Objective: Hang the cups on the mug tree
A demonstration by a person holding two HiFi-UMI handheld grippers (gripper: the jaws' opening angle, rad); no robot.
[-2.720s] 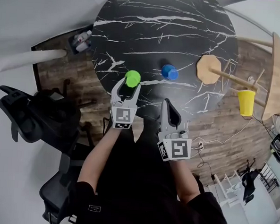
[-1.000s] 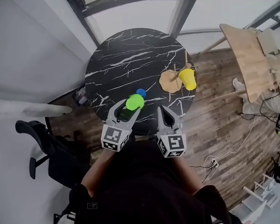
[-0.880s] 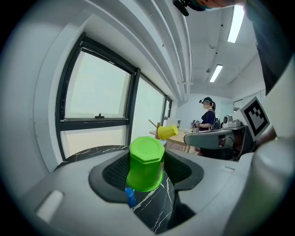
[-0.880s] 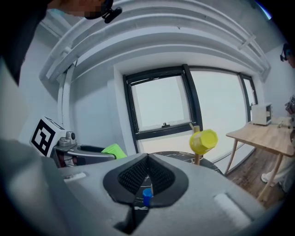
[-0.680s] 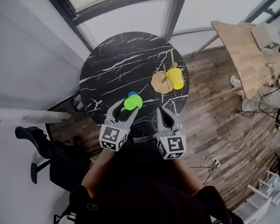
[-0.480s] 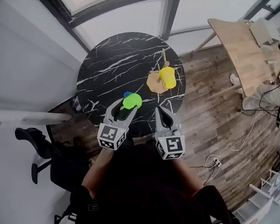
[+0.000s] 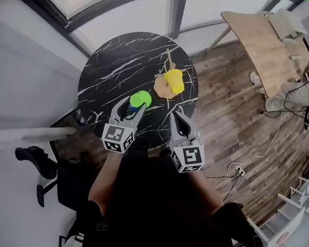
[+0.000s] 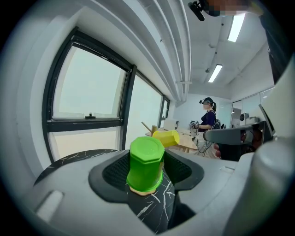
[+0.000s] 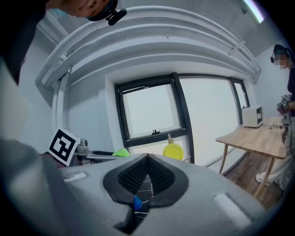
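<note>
A green cup (image 7: 140, 99) hangs upside down over the near part of the round black marble table (image 7: 111, 65), with my left gripper (image 7: 131, 105) shut on it. In the left gripper view the green cup (image 8: 145, 163) sits between both pads. A blue cup (image 7: 131, 109) peeks out on the table just beneath it. The wooden mug tree (image 7: 162, 87) stands at the table's right side, with a yellow cup (image 7: 174, 80) hung on a peg. My right gripper (image 7: 177, 118) is shut and empty near the table's front edge, right of the green cup.
A light wooden table (image 7: 264, 38) stands at the upper right over plank flooring with cables (image 7: 246, 167). A black office chair (image 7: 37, 163) is at the lower left. Windows run behind the marble table. A person (image 8: 209, 120) stands far off.
The green cup has come up off the table in my left gripper. In the head view the table and mug tree have slid left and farther off. Both grippers keep their states.
</note>
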